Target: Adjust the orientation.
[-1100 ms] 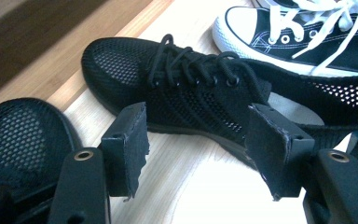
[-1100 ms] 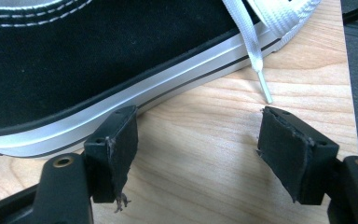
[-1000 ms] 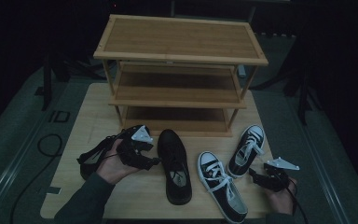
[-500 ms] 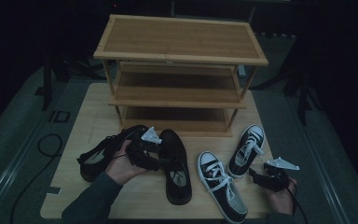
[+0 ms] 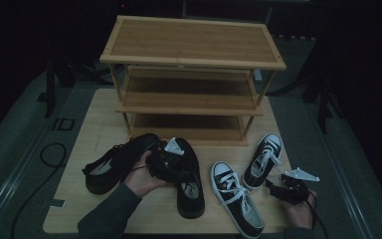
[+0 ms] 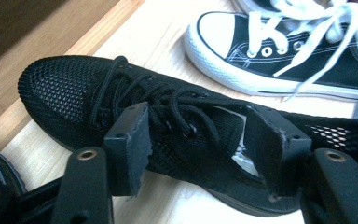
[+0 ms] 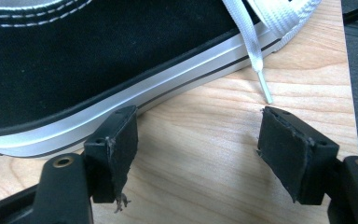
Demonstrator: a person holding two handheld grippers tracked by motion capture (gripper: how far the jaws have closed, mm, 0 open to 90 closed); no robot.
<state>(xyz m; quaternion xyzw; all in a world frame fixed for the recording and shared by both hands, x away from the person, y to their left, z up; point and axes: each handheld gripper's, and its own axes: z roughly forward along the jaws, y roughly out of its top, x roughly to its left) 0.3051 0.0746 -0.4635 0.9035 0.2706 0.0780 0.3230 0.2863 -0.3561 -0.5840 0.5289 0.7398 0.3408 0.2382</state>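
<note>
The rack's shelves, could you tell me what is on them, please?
The rack has nothing on its top shelf or on the visible strips of the two lower shelves; their rear parts are covered by the shelves above.

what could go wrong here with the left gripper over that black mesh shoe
1. The left gripper straddles the laced top of the black mesh shoe with open jaws; closing here may catch only the laces and slip.
2. The second black shoe lies close beside it and could get nudged.
3. The white lace tip lies near the open right gripper and might snag.
</note>
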